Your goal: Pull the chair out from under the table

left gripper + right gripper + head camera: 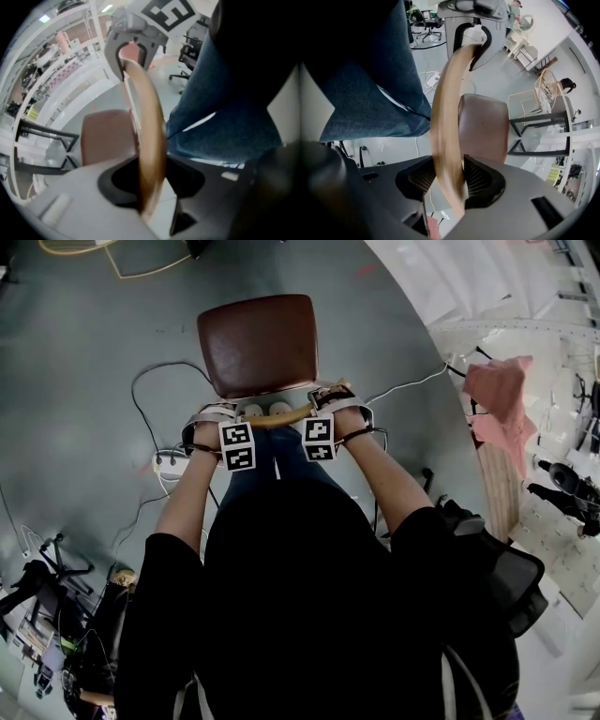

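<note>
A chair with a brown padded seat (258, 341) stands on the grey floor, apart from the tables. Its curved wooden back rail (281, 415) runs between my two hands. My left gripper (225, 420) points down and is shut on the rail's left end. My right gripper (330, 409) does the same at the right end. In the left gripper view the rail (145, 122) passes between the left gripper (150, 183) pads, with the seat (105, 138) beyond. In the right gripper view the ribbed pads of the right gripper (450, 180) press the rail (447, 103) beside the seat (483, 126).
A person's legs in blue jeans (272, 465) stand right behind the chair. A power strip with cables (169, 461) lies on the floor at left. Tables with a pink cloth (502, 399) fill the right side. A black office chair (511, 582) is at lower right.
</note>
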The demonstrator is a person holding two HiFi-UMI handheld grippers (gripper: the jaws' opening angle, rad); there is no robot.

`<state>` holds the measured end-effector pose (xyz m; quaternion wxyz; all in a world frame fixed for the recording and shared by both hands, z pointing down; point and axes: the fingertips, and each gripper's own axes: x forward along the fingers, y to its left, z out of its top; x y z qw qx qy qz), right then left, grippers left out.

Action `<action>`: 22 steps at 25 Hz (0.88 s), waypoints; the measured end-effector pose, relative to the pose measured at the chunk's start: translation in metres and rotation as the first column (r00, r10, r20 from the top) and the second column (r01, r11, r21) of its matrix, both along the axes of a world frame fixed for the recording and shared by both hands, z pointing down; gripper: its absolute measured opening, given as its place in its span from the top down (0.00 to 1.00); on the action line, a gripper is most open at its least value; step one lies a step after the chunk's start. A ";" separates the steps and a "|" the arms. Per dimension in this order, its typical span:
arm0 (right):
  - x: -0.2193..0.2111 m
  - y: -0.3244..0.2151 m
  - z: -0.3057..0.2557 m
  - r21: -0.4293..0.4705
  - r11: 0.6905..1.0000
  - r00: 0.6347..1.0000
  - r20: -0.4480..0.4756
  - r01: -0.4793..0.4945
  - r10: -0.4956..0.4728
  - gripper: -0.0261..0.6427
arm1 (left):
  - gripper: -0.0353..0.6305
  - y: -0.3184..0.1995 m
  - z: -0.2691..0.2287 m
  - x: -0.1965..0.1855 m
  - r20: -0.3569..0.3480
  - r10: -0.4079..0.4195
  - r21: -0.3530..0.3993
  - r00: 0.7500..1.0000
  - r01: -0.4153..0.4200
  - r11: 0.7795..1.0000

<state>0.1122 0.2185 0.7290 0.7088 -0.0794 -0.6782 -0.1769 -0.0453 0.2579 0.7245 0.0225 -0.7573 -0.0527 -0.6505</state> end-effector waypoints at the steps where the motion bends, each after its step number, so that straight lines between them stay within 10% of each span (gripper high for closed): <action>1: 0.000 0.000 0.000 -0.006 0.999 0.999 0.004 -0.031 0.031 0.72 | 0.69 0.000 -0.001 0.001 -0.013 -0.013 0.001 1.000 0.013 1.000; 9: 0.000 -0.003 -0.025 -0.014 0.984 0.976 0.119 -0.180 0.180 0.66 | 0.59 -0.012 -0.031 0.011 -0.196 -0.218 -0.014 0.956 0.220 0.975; 16: 0.004 -0.013 -0.080 -0.065 0.927 0.886 0.277 -0.368 0.371 0.67 | 0.64 -0.031 -0.092 0.005 -0.390 -0.410 -0.022 0.824 0.437 0.899; 22: -0.012 -0.051 -0.147 0.030 0.888 0.790 0.472 -0.459 0.392 0.90 | 0.79 -0.058 -0.144 0.002 -0.513 -0.470 0.060 0.718 0.576 0.815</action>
